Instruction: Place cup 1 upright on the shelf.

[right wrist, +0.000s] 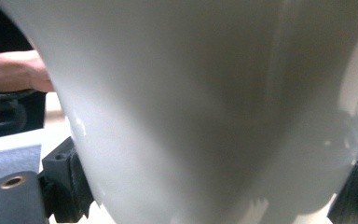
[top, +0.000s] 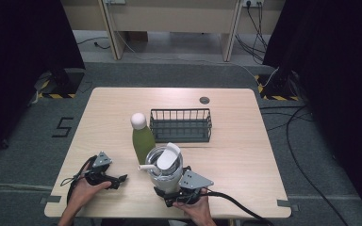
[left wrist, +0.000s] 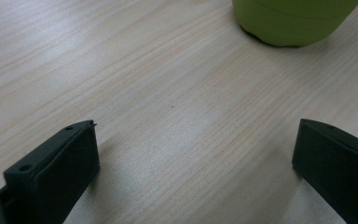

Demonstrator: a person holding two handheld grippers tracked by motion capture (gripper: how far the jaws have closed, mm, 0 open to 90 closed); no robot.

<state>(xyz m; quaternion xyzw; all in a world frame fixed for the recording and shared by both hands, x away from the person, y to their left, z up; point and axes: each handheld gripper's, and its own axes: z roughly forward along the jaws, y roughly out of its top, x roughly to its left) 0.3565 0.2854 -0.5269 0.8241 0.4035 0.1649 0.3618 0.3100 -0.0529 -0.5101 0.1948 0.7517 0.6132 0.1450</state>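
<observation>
Tongs [top: 169,192] in the right hand are closed on the lower body of a tall white-and-steel tumbler with a white lid and straw [top: 164,165], which is seen upright near the front edge of the light wooden worktop [top: 235,155]. Its pale wall is pressed between both black jaws in the right gripper view. Left tongs [top: 121,179] are held wide open and empty near the front-left corner, just left of a green bottle with a white cap [top: 142,138]. A dark wire basket [top: 180,125] is seen behind.

You have a glossy white tumbler [right wrist: 205,102], a matt green bottle [left wrist: 298,21], pale wood-grain table [left wrist: 168,107], black wire basket [top: 181,125].
</observation>
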